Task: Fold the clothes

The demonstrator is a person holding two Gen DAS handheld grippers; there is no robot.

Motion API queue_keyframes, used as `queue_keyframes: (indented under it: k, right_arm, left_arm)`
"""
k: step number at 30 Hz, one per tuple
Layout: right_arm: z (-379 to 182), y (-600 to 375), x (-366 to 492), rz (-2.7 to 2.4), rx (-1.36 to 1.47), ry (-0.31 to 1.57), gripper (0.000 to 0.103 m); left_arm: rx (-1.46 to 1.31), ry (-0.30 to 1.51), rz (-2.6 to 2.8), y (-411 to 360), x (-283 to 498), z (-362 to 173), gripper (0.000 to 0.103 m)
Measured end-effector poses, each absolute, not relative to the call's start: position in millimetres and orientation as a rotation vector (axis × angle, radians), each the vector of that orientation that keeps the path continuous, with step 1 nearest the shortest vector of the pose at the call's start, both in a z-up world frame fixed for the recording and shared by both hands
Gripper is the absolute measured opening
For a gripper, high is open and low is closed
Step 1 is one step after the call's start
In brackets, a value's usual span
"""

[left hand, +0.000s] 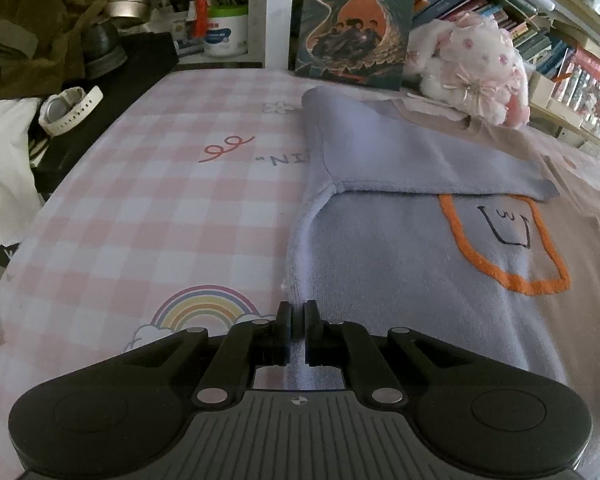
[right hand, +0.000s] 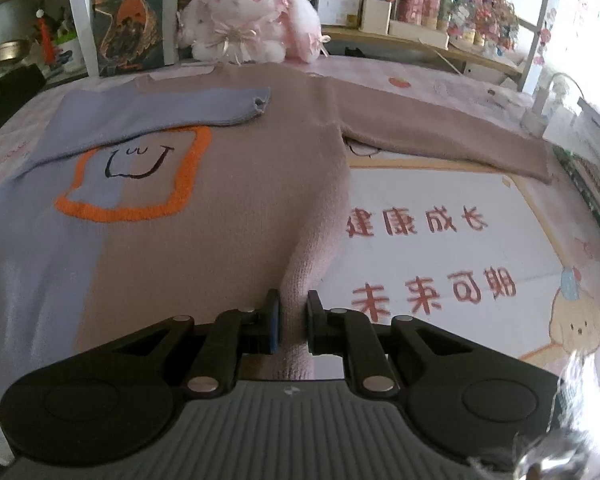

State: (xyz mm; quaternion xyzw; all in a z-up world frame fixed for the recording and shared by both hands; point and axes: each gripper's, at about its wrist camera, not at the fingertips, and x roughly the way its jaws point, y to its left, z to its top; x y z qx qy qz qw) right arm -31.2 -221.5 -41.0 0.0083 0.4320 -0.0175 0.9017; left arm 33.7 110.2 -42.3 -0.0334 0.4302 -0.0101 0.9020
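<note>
On checked pink tablecloth (left hand: 140,208), sweater (right hand: 228,208) hem pinched by left tool (left hand: 299,332) and right tool (right hand: 293,328), bookshelves (right hand: 440,40) behind

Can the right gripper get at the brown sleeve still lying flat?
Probably yes, once it lets go: the right gripper is shut on the sweater hem, and the brown sleeve lies unfolded ahead to its right, nothing on it.
</note>
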Motion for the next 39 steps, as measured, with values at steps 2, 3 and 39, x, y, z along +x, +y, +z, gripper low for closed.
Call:
queue_keyframes:
  k: [2, 3, 39]
  right_arm:
    - [-42.0, -220.3, -33.6, -0.036, 0.005, 0.889, 0.012]
    - [-42.1, -219.0, -33.6, -0.039, -0.002, 0.888, 0.012]
    - [12.9, -159.8, -119.0, -0.329, 0.074, 0.772, 0.096]
  left_arm:
    - [-0.059, 0.889, -0.025, 109.1, 33.9, -42.7, 0.005]
    - [-0.059, 0.89, -0.026, 108.9, 34.1, -42.6, 0.005]
    - [0.136, 0.756, -0.396, 73.2, -25.9, 0.7, 0.101]
